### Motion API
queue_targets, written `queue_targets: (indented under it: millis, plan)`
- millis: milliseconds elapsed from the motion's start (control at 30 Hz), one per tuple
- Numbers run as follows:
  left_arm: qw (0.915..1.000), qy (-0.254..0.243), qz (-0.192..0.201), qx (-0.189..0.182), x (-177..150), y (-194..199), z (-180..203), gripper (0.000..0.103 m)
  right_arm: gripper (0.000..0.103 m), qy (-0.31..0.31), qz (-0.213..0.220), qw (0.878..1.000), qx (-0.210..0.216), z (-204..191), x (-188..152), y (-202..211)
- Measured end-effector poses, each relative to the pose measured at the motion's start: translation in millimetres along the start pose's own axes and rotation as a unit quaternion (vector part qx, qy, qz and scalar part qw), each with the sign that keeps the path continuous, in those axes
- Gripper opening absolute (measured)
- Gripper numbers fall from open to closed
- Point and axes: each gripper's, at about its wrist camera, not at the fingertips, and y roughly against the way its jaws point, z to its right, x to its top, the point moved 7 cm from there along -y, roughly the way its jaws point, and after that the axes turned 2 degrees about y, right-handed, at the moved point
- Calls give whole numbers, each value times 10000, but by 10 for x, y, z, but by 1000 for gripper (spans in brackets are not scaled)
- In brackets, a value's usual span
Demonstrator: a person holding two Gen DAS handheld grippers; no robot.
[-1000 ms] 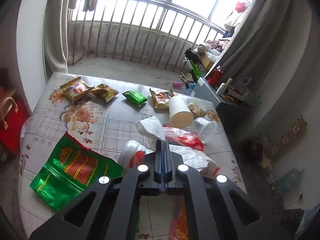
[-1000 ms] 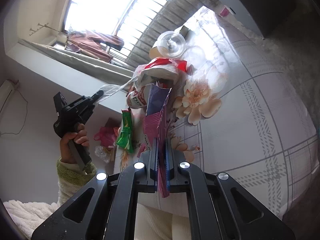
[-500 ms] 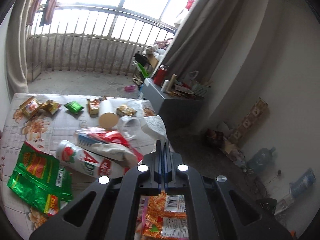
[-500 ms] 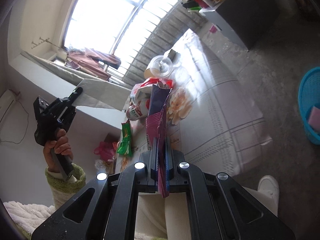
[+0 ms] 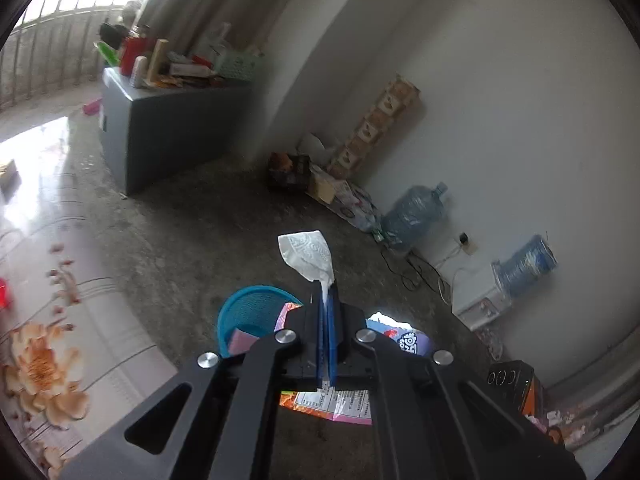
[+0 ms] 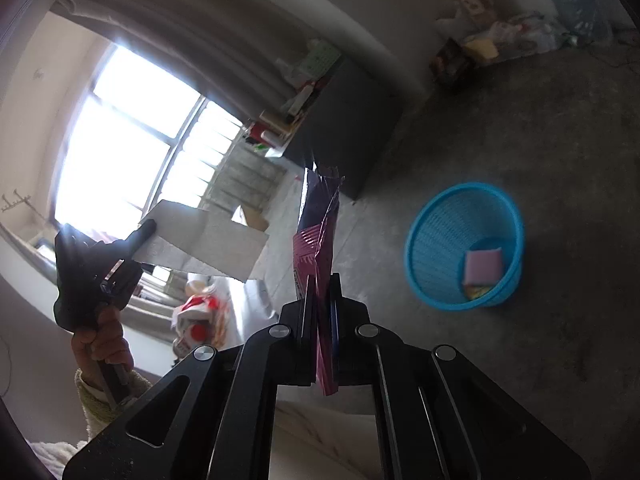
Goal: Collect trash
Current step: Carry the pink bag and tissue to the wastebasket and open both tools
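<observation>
Left gripper point(image 5: 327, 300) fingers clamping tissue point(image 5: 308, 254), right gripper point(image 6: 320, 292) fingers pinching purple wrapper point(image 6: 318, 224); both are hanging past fingertips, carrying toward blue basket point(image 6: 428, 248) ahead-right for dumping.

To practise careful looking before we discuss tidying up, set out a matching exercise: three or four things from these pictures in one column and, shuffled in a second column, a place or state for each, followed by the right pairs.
Things:
1. white tissue
2. purple snack wrapper
3. blue basket
4. pink packet

Places or states:
A. standing on the concrete floor
B. clamped in the right gripper
C. lying inside the basket
D. clamped in the left gripper

Pairs: 1-D, 2-B, 3-A, 4-C
</observation>
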Motion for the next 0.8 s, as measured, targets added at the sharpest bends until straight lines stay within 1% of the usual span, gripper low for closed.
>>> queue_targets:
  millis: [67,100,233,367,467,533,567,600,633,667,700,733,800]
  plan:
    - [9994,-95,-319,18,-21,-394,49,1,4,-80,99,9997,-216,157,50,-19]
    - [9987,-164,-488,44,-49,-592,61,1,4,-85,124,9991,-391,200,33,-68]
    - [9940,-252,-1012,335,-176,-1347,-59,1,4,194,55,9910,-1320,480,25,-392]
    - [9887,-284,-1343,607,-328,-1946,-223,2,4,244,-169,9826,-1832,787,-1,-794]
    - [9840,-355,-1544,816,-436,-2287,-358,2,4,286,-299,9789,-2003,938,35,-1101]
    - [9789,-464,-1675,1073,-496,-2508,-474,2,5,328,-347,9731,-2255,1028,35,-1206]
    - [9761,-504,-1756,1178,-528,-2627,-531,5,9,309,-381,9716,-2316,1080,44,-1309]
    - [9732,-497,-1855,1262,-568,-2735,-583,19,10,267,-432,9715,-2316,1112,36,-1386]
    - [9702,-473,-1952,1354,-605,-2811,-633,30,23,213,-534,9711,-2316,1188,31,-1493]
    - [9672,-454,-2019,1471,-636,-2875,-688,49,38,147,-651,9689,-2382,1300,-3,-1610]
    - [9654,-449,-2015,1594,-662,-2908,-731,51,62,131,-720,9657,-2493,1409,-9,-1700]
    - [9643,-437,-2017,1662,-672,-2923,-763,51,68,139,-788,9604,-2669,1543,-54,-1774]
    - [9638,-342,-2042,1682,-697,-2880,-792,54,67,24,-1009,9469,-3053,1786,-174,-1826]
